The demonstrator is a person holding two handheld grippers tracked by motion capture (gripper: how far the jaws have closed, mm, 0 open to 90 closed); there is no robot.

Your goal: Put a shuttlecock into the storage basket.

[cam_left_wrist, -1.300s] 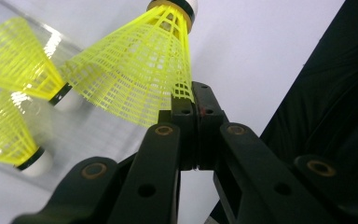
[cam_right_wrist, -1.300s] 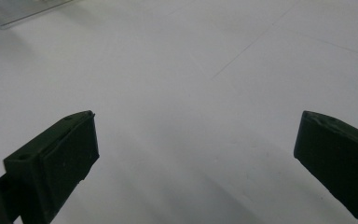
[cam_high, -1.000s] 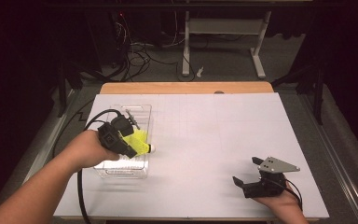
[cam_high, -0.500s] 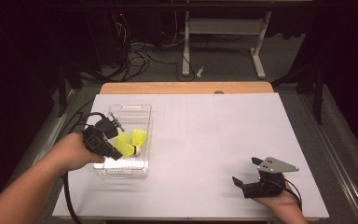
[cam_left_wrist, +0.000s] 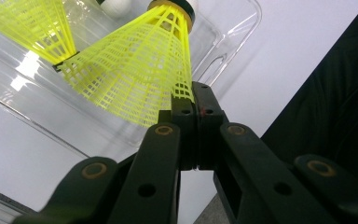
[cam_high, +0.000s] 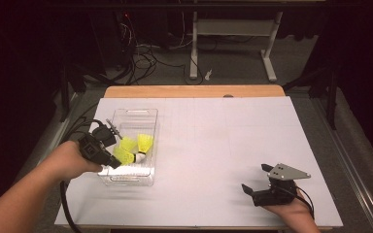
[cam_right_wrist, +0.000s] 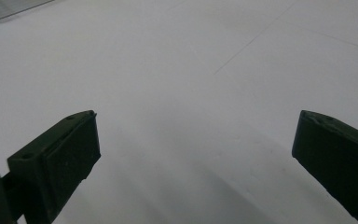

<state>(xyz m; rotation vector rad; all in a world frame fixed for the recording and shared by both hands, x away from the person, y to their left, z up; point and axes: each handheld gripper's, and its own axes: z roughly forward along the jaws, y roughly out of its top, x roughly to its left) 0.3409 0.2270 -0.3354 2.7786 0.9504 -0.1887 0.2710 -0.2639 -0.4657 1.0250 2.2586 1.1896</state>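
Observation:
A clear plastic bin [cam_high: 148, 116] stands on the left of the white table. My left gripper [cam_high: 115, 162] reaches over the bin's left wall, shut on the skirt rim of a yellow mesh shuttlecock [cam_high: 125, 155]. In the left gripper view the gripper [cam_left_wrist: 192, 95] pinches the edge of that shuttlecock [cam_left_wrist: 135, 74], whose cork end points away. A second yellow shuttlecock [cam_high: 145, 142] lies in the bin beside it; its skirt [cam_left_wrist: 28, 23] shows at the upper left. My right gripper [cam_high: 253, 187] rests at the near right with its jaws wide apart, and nothing lies between them [cam_right_wrist: 193, 149].
The white sheet [cam_high: 223, 141] covers most of the table; a wooden strip [cam_high: 189, 91] runs along the far edge. A black cable [cam_high: 65, 204] trails from the left gripper off the near left corner. Desk legs and cables stand on the dark floor beyond.
My left hand has drawn back to the left, carrying the held shuttlecock from the bin's right side toward its left wall. The right gripper has stayed put.

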